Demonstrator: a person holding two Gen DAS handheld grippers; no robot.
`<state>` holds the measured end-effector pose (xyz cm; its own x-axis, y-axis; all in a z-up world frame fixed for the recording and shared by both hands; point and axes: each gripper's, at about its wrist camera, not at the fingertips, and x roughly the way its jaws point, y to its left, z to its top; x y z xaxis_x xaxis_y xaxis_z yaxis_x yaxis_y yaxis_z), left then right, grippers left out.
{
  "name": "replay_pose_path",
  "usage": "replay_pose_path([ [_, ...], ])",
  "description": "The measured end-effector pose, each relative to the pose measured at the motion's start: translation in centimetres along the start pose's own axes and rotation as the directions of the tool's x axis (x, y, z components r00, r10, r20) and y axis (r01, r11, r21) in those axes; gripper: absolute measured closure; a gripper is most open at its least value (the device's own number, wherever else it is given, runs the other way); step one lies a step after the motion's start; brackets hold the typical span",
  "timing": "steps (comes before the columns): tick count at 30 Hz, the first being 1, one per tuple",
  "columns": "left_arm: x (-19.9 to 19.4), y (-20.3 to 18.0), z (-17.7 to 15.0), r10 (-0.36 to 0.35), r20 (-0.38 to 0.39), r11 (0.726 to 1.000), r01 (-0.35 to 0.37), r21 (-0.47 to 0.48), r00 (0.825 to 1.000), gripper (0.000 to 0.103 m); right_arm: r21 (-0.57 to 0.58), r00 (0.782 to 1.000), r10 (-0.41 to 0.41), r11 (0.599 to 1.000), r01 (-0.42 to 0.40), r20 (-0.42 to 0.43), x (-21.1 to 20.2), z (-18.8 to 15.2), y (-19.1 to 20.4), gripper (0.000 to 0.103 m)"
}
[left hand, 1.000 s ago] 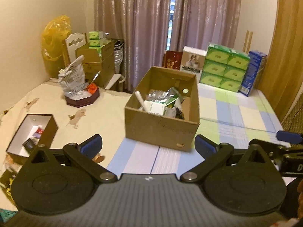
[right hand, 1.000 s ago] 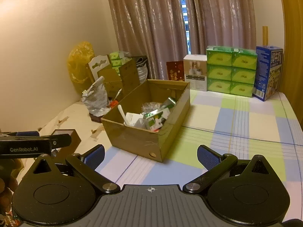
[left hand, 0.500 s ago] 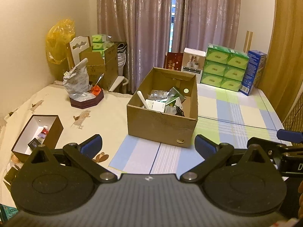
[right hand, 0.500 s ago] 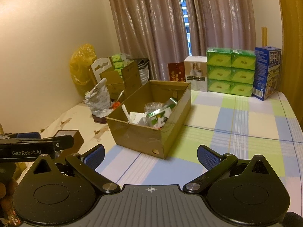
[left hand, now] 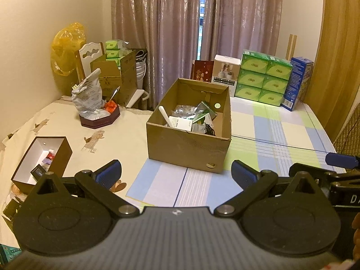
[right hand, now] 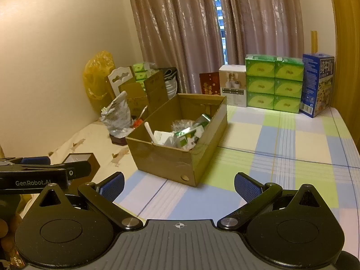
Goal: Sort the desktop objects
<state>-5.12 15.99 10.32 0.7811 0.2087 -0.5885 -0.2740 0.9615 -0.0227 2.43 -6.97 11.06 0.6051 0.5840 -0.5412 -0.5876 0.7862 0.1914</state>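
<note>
Curtained and warmly lit, the room holds a cloth-covered counter (left hand: 281,135), cream at the left and checked in blue and green at the right. Farthest left on it sits a small brown box (left hand: 41,159) with a white lining and a few small items inside. Behind that stands a dark octagonal tray (left hand: 100,119) carrying a crumpled silver bag (left hand: 86,99).

At the middle sits the open cardboard box (left hand: 189,148), already holding loose packets, a white stick-like piece and a dark cable; its long axis runs away from the cameras toward the curtains. It lies straight ahead of the left tool (left hand: 176,172) and ahead and slightly left of the right tool (right hand: 178,185), well apart from both. Neither looks clearly nearer; the small brown box is on the left tool's side, so that hand seems better placed for it.

Both tools have their blue pads spread wide, holding and touching nothing. Stacked green tissue packs (left hand: 263,78) and a blue carton (left hand: 297,83) close the far right.
</note>
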Motion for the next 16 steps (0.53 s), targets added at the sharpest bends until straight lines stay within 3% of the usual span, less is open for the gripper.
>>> replay_pose_path([
  [12, 0.68, -0.32, -0.26, -0.006, -0.029, 1.0, 0.007, 0.022, 1.0, 0.001, 0.001, 1.0, -0.006, 1.0, 0.006, -0.005, 0.2, -0.08, -0.16, 0.002],
  [16, 0.46, -0.25, -0.59, -0.014, -0.006, 1.0, 0.014, 0.016, 1.0, 0.001, 0.002, 1.0, -0.009, 1.0, 0.009, -0.004, 0.21, -0.08, -0.2, 0.002],
])
